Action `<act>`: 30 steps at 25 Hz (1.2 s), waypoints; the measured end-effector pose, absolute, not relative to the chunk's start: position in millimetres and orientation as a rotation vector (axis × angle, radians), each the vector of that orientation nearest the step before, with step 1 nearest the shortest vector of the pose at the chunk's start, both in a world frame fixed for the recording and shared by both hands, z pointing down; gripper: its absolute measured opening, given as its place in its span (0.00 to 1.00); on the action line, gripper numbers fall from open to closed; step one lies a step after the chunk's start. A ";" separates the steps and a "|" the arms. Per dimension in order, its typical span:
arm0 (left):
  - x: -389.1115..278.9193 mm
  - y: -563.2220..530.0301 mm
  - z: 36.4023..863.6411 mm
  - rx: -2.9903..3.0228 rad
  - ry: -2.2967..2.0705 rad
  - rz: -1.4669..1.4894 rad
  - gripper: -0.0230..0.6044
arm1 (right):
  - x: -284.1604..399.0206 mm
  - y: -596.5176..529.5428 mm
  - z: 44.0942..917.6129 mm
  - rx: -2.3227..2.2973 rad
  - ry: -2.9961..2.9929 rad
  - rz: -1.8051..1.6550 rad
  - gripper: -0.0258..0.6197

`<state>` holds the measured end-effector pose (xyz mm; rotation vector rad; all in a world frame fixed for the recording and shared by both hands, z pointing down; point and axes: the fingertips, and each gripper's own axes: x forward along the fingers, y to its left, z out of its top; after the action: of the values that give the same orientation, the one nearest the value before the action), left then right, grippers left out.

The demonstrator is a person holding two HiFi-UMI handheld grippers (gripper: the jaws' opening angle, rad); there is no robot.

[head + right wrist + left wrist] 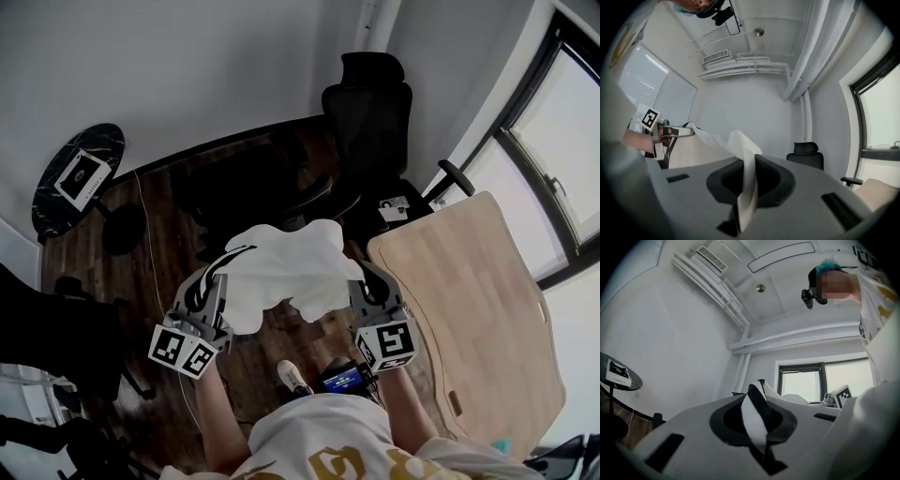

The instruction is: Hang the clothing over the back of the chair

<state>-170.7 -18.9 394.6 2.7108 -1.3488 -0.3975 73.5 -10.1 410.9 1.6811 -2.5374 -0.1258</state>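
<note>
The left claw [228,265] and the right claw [356,277] each pinch tight on the white cloth [286,272] stretched between them, so hold it wide and lift it high over the back of the chair [367,112] ahead.

Three cameras are looking at one held piece of clothing, from above and from either end.

The head camera is looking steeply down from close above onto the left gripper [217,272], the right gripper [364,281] and the clothing [286,272] between them, with the chair [367,112] farther off on the floor [159,216]. Each gripper camera is riding just behind its own jaws and looking along them at very close range. The left one is tilting slightly up toward the ceiling [778,268] and window [801,383], the right one is facing level toward the chair, and each is also catching the other gripper at its edge.
</note>
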 end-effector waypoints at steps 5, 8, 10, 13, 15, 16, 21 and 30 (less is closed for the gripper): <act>-165.3 -26.4 385.9 2.745 -1.319 -0.398 0.08 | 78.8 -14.3 401.0 1.728 -2.522 -0.146 0.09; -162.5 -29.6 379.7 2.772 -1.296 -0.385 0.08 | 83.2 -17.4 392.1 1.759 -2.514 -0.166 0.09; -164.4 -33.3 377.7 2.777 -1.294 -0.385 0.08 | 81.4 -21.0 387.0 1.761 -2.519 -0.183 0.09; -166.1 -39.9 378.1 2.774 -1.299 -0.378 0.08 | 78.7 -26.0 387.1 1.754 -2.525 -0.182 0.09; -165.3 -43.0 379.3 2.774 -1.297 -0.371 0.08 | 79.8 -27.6 390.1 1.752 -2.522 -0.172 0.09; -164.7 -44.3 379.1 2.776 -1.296 -0.369 0.08 | 80.6 -28.4 391.5 1.752 -2.521 -0.166 0.09; -163.3 -49.9 369.7 2.795 -1.299 -0.378 0.08 | 82.7 -35.6 386.9 1.757 -2.538 -0.164 0.09; -166.5 -76.7 346.3 2.773 -1.352 -0.389 0.08 | 80.4 -70.9 366.8 1.712 -2.579 -0.190 0.09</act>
<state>-166.5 -76.7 346.3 2.7725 -1.3524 -0.3887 80.4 -70.9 366.8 1.7123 -2.5791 -0.1900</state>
